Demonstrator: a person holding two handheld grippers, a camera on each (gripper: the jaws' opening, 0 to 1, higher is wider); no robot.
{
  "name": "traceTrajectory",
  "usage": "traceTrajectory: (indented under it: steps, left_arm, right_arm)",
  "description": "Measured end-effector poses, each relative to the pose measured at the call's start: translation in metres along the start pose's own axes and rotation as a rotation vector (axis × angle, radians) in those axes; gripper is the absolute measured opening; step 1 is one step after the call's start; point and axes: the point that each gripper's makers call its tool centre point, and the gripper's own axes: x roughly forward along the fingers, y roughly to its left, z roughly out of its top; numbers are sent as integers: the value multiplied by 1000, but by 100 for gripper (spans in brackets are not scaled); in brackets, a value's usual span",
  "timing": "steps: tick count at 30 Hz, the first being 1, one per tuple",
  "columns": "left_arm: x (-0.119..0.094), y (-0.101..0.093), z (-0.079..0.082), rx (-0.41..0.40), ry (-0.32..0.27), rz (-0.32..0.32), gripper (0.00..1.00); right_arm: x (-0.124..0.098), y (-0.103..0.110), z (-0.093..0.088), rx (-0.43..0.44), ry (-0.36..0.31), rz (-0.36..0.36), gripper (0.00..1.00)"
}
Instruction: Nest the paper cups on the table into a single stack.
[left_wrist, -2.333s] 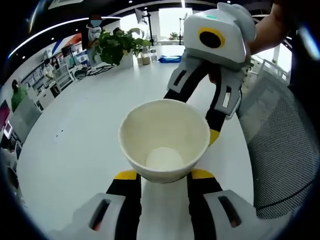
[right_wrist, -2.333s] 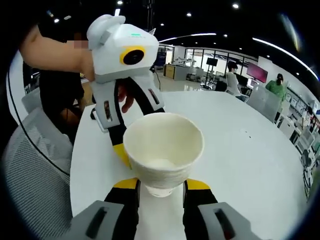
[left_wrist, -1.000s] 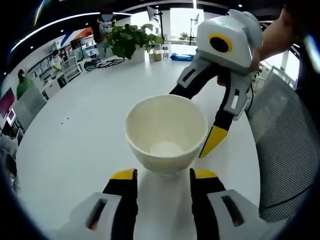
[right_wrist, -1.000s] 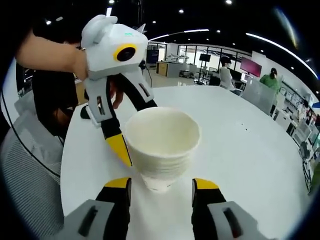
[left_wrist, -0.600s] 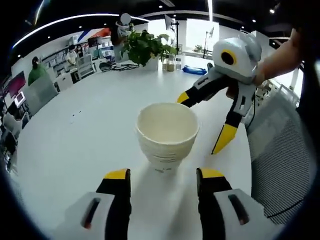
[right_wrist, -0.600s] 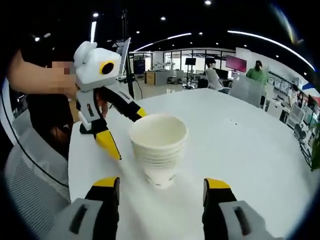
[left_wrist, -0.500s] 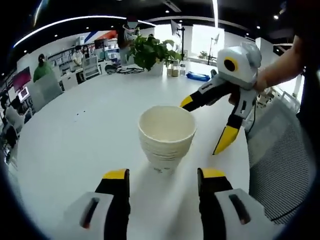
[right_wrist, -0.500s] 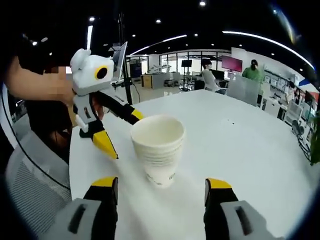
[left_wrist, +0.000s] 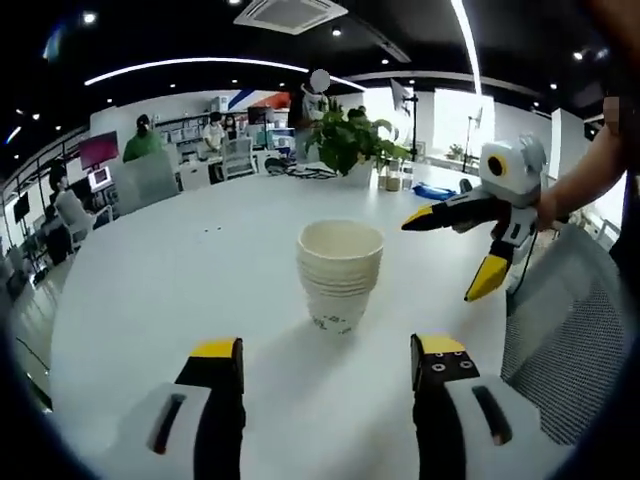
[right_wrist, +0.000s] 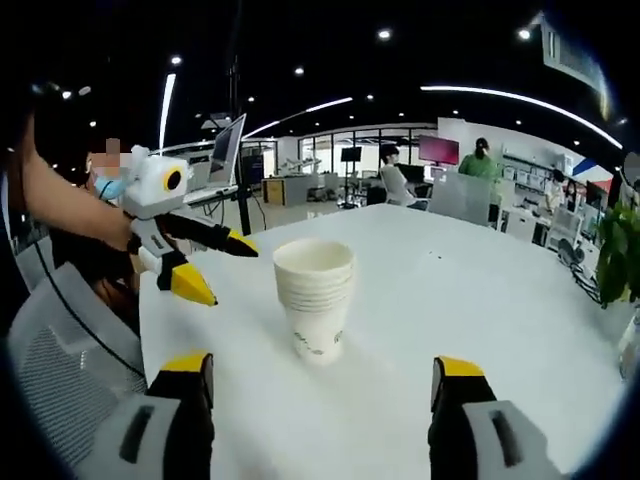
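- Paper cup stack (left_wrist: 340, 274) stands upright on the white surface (left_wrist: 180, 290), straight ahead of my left gripper (left_wrist: 328, 360) and centred between its jaws, well clear of them.
- My left jaws gape wide, holding nothing.
- My right gripper (right_wrist: 318, 378) faces the stack from the opposite side, jaws equally wide and empty.
- Potted plant (left_wrist: 350, 140) sits at the far edge.
- I judge the nesting finished.

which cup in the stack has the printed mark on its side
The bottom cup of the stack of paper cups, the one standing on the white table. Its lower wall carries small dark print; the cups nested above show only plain rims.
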Motion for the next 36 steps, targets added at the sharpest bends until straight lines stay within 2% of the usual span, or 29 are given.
traceTrajectory:
  steps: [4,8,11,16,22,24,28,36]
  left_arm:
    - [-8,-8,-4,-12,-18,2,70]
    - [-12,-12,-6,-27,-60,25,81]
    - [-13,-15,-9,-30,-65,48,86]
    - [-16,-23,-19,-38,-52,58,88]
    - [-21,-34,-27,-37,-37,60,88]
    - [-23,-36,-24,-28,-32,63,88]
    - [-27,-35,-12,-35,-85,79,88]
    - [-26,-35,-16,-37,-77,78,90]
  right_arm:
    - [-11,-2,-2,-5,-15,-19,96]
    - [-17,-3,-6,-2,-18,-23,100]
    - [-20,-3,-14,13,-16,-31,100]
    - [-26,0,-21,14,-5,-34,100]
    - [-27,-2,-21,0,-11,-40,100]
    - [-27,-1,-23,3,-5,-40,100]
    - [-28,1,-22,-11,-6,-34,100]
    - [-28,6,-24,-17,6,-25,100]
